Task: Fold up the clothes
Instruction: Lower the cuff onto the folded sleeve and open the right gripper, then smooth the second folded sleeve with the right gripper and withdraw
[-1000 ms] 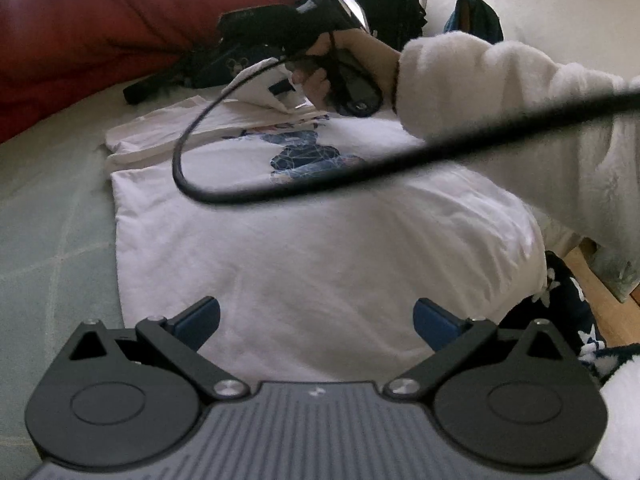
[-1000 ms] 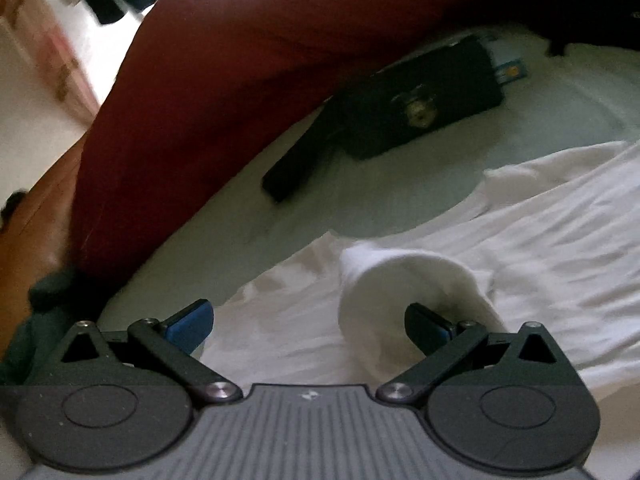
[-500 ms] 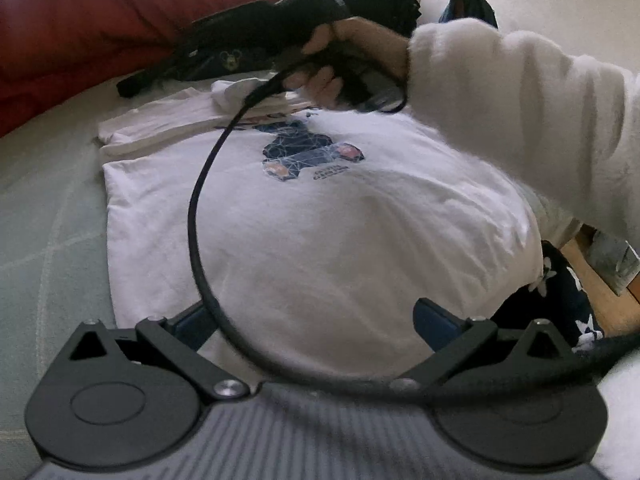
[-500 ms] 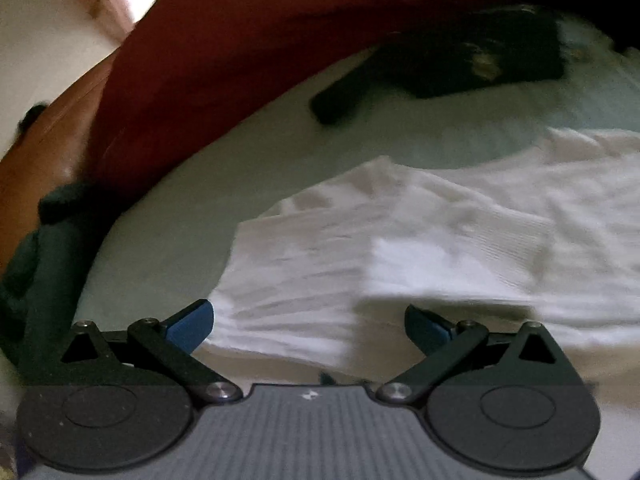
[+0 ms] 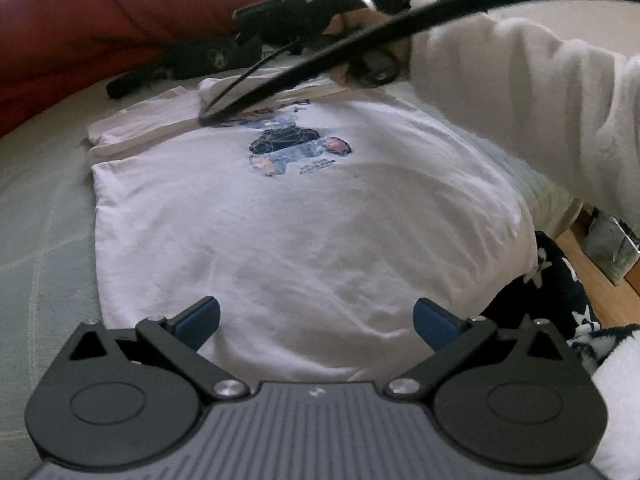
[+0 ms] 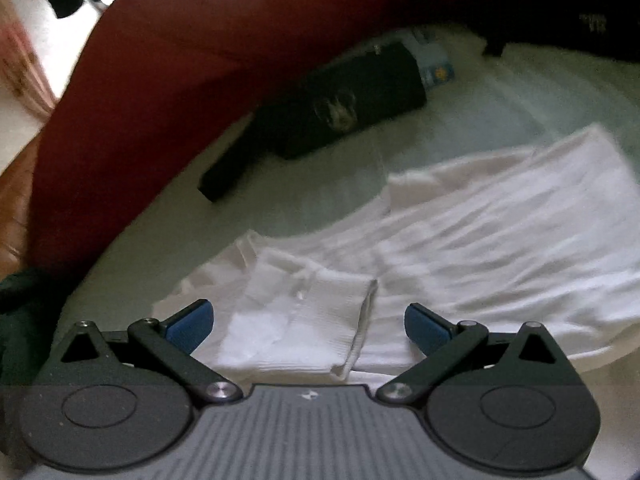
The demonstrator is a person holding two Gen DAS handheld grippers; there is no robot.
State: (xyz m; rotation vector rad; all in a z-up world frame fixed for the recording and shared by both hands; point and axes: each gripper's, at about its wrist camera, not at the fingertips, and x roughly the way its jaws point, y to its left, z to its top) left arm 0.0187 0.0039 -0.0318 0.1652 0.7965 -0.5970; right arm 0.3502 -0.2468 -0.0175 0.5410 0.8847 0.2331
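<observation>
On the bed (image 5: 36,208), the white T-shirt (image 5: 304,232) lies flat, print up, with 1 sleeve (image 6: 304,320) bunched at its far end between the spread, empty right tongs (image 6: 306,322). To fold cleanly, I judge these should pinch the sleeve's cuff edge only, then draw it flat across the chest. Left tongs (image 5: 316,318) hover low over the hem, also spread and empty; the right hand (image 5: 368,52) reaches across.
</observation>
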